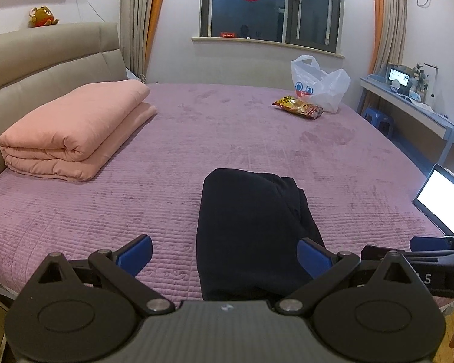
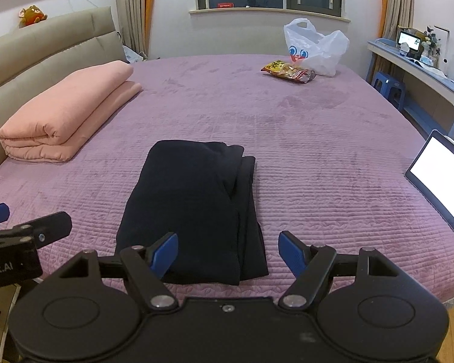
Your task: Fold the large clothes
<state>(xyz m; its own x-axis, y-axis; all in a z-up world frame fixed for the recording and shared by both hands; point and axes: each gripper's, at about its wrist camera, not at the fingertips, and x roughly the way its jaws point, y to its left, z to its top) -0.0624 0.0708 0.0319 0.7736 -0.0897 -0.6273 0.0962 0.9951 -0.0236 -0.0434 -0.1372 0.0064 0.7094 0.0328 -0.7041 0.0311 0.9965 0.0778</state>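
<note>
A dark navy garment (image 1: 251,227) (image 2: 193,208) lies folded into a long rectangle on the purple bedspread (image 1: 106,199) (image 2: 333,163), near its front edge. My left gripper (image 1: 225,254) stands open just above the garment's near end, its left blue pad over bare bedspread and its right pad over the cloth. My right gripper (image 2: 228,254) is open too, with the garment's near right corner between its blue pads (image 2: 166,252), which grip nothing. In the right wrist view the left gripper's arm shows at the left edge.
A folded pink quilt (image 1: 75,133) (image 2: 63,112) lies by the padded headboard on the left. A white plastic bag (image 1: 317,81) (image 2: 314,48) and a snack packet (image 1: 298,107) (image 2: 289,71) sit at the far right. A lit tablet (image 1: 445,202) (image 2: 439,181) leans at the bed's right edge.
</note>
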